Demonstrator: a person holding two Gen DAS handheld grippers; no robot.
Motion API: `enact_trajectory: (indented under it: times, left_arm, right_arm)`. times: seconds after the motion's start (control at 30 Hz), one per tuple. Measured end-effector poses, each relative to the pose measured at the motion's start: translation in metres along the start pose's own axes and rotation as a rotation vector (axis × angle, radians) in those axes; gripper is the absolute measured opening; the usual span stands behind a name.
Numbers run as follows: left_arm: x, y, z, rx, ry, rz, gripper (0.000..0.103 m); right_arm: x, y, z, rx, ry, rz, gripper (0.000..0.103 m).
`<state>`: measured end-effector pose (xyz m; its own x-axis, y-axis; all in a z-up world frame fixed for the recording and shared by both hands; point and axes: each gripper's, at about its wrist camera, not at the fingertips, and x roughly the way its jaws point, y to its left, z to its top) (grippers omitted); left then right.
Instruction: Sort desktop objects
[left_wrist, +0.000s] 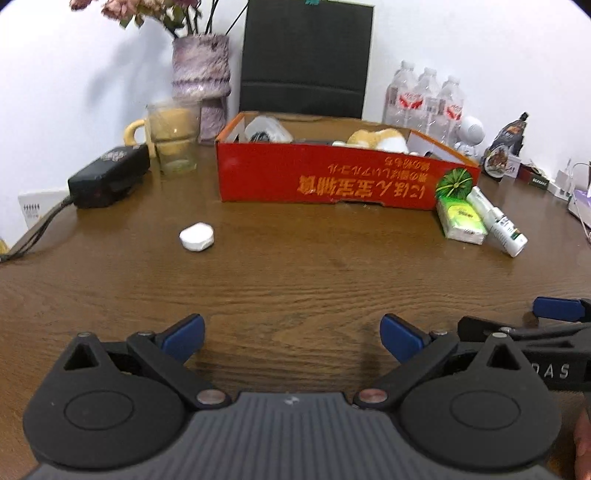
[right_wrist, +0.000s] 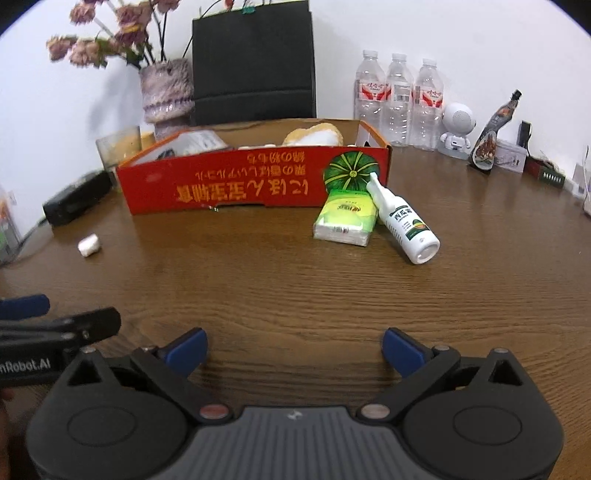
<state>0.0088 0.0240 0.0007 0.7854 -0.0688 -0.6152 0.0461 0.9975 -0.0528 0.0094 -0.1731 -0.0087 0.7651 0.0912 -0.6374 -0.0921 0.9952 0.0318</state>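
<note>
A red cardboard box (left_wrist: 332, 181) (right_wrist: 258, 184) stands at the back of the brown table, holding a plush toy (left_wrist: 376, 138) (right_wrist: 314, 134) and other items. A green tissue pack (left_wrist: 460, 219) (right_wrist: 345, 218) and a white spray bottle (left_wrist: 498, 225) (right_wrist: 404, 225) lie against its right front corner. A small white round case (left_wrist: 197, 236) (right_wrist: 88, 244) lies alone on the left. My left gripper (left_wrist: 291, 334) is open and empty above the near table. My right gripper (right_wrist: 293, 349) is open and empty too, beside the left one.
A furry vase of dried flowers (left_wrist: 201, 79) (right_wrist: 166, 90), a glass (left_wrist: 173, 138), a black adapter with cable (left_wrist: 109, 175) and a black chair back (left_wrist: 304, 59) stand behind. Three water bottles (right_wrist: 397, 99), a white robot figure (right_wrist: 456, 129) and small packets (right_wrist: 495, 136) line the back right.
</note>
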Motion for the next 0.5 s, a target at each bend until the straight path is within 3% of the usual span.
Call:
enact_trajectory:
  times: [0.5]
  left_arm:
    - [0.0029,-0.0050,-0.0009,0.034,0.028,0.019,0.103]
  right_arm:
    - [0.0012,-0.0008,0.0005,0.004,0.008,-0.020,0.103]
